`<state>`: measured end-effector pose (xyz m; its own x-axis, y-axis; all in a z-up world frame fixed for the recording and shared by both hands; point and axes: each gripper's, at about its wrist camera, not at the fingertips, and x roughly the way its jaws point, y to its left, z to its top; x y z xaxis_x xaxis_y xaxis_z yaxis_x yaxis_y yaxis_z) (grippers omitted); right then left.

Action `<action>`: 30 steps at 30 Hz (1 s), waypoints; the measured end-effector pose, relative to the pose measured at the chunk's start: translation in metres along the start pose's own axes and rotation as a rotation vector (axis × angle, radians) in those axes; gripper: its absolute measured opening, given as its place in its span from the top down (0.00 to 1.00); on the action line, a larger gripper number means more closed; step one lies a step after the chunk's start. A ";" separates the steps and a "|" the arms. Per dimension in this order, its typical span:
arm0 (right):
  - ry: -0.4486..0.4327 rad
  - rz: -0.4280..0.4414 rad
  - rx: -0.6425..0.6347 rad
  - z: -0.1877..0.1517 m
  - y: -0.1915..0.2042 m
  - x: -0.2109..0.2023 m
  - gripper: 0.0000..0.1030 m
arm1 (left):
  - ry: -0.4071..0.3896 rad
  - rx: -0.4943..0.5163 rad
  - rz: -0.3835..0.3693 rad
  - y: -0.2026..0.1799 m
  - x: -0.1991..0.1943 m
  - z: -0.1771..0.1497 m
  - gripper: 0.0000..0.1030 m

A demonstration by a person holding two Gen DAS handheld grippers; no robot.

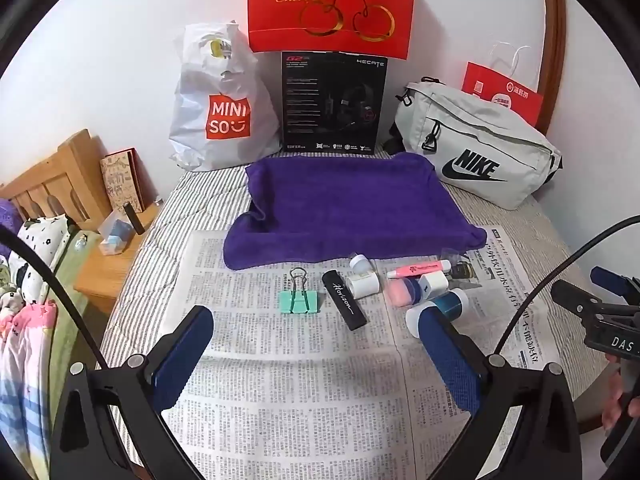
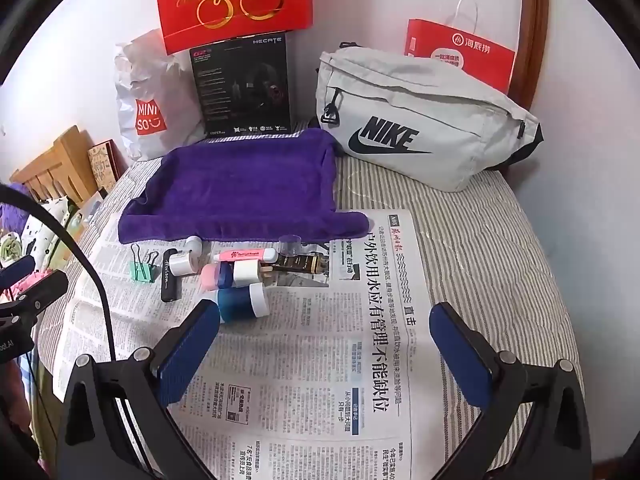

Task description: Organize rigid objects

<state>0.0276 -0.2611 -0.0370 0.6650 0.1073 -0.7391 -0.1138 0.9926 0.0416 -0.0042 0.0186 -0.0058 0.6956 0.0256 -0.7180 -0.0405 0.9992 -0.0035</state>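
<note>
Both jaws apart, empty | left gripper (image 1: 316, 344) faces mint-green metal binder clip (image 1: 300, 296) | right gripper (image 2: 324, 332) beside blue-and-white plastic cylinder (image 2: 242, 299) | risk: cylinder rolls off, nudging the crowded cluster

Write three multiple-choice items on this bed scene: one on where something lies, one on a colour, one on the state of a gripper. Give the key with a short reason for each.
1. Where does the mint binder clip lie?
A. on the newspaper
B. on the purple towel
C. inside the Nike bag

2. What colour is the highlighter's body?
A. green
B. pink
C. black

3. How does the left hand-held gripper stand?
A. shut on the clip
B. shut on nothing
C. open, holding nothing

Key: 1 A, the clip rests on newsprint in front of the towel. 2 B, its barrel is pink with a white cap. 3 C, its blue pads stand wide apart over bare newspaper.
</note>
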 end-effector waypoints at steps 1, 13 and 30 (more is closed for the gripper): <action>-0.002 0.002 0.000 0.000 0.000 0.000 0.00 | 0.001 0.001 0.001 0.001 0.000 0.000 0.00; -0.014 -0.007 -0.004 0.000 -0.001 -0.005 0.00 | 0.002 0.001 0.009 0.002 -0.001 0.002 0.00; -0.019 -0.005 -0.003 0.002 0.001 -0.009 0.00 | -0.001 0.009 0.007 -0.003 -0.005 0.004 0.00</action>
<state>0.0234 -0.2606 -0.0291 0.6795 0.1032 -0.7264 -0.1128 0.9930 0.0356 -0.0046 0.0157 0.0003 0.6957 0.0323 -0.7176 -0.0386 0.9992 0.0075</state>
